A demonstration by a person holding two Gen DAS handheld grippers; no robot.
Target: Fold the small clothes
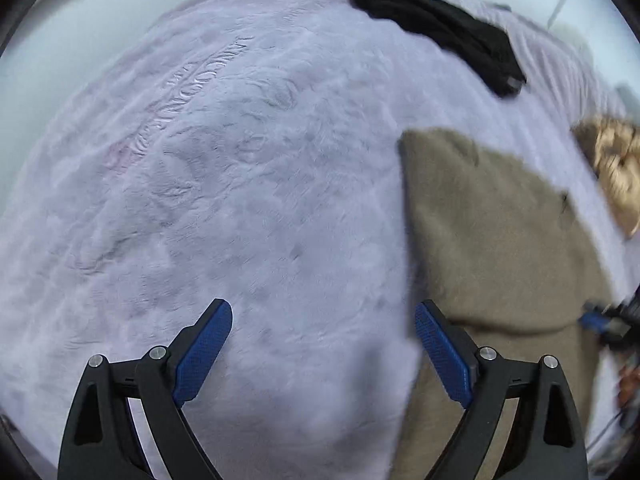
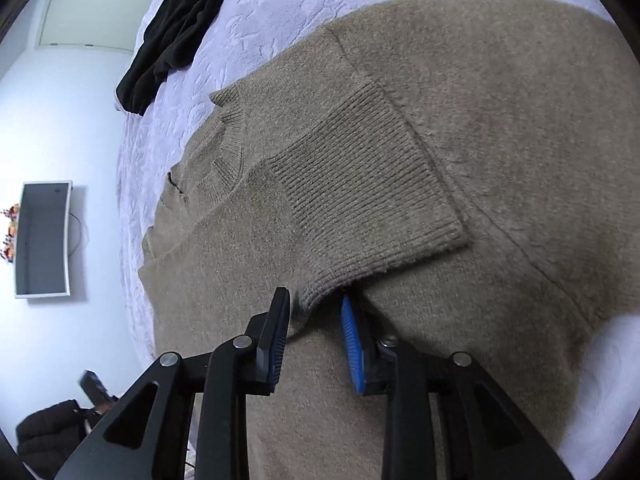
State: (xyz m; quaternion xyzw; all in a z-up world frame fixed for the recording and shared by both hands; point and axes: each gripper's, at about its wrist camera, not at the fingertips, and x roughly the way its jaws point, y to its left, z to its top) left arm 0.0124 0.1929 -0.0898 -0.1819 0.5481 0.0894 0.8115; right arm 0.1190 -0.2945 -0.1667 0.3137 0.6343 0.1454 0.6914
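Left wrist view: the left tool (image 1: 323,354) hangs over the pale lilac embossed fleece bedspread (image 1: 240,168), its 2 blue-padded fingers (image 1: 204,354) wide apart with nothing between them. To the right lies the olive-brown knitted sweater (image 1: 492,248), flat on the bed. A crumpled black garment (image 1: 436,28) sits at the far edge of the bedspread, well apart from the sweater.

Right wrist view: a black garment (image 2: 176,28) lies at upper left on the bedspread (image 2: 280,4). The sweater (image 2: 500,112) fills the centre, its ribbed collar (image 2: 228,152) toward the left and 1 ribbed sleeve cuff (image 2: 368,196) folded across the body. The right tool (image 2: 314,340) stands at the near corner of that cuff, its fingers (image 2: 354,344) partly apart. The cuff corner lies between the tips; the pads do not appear to press on it.
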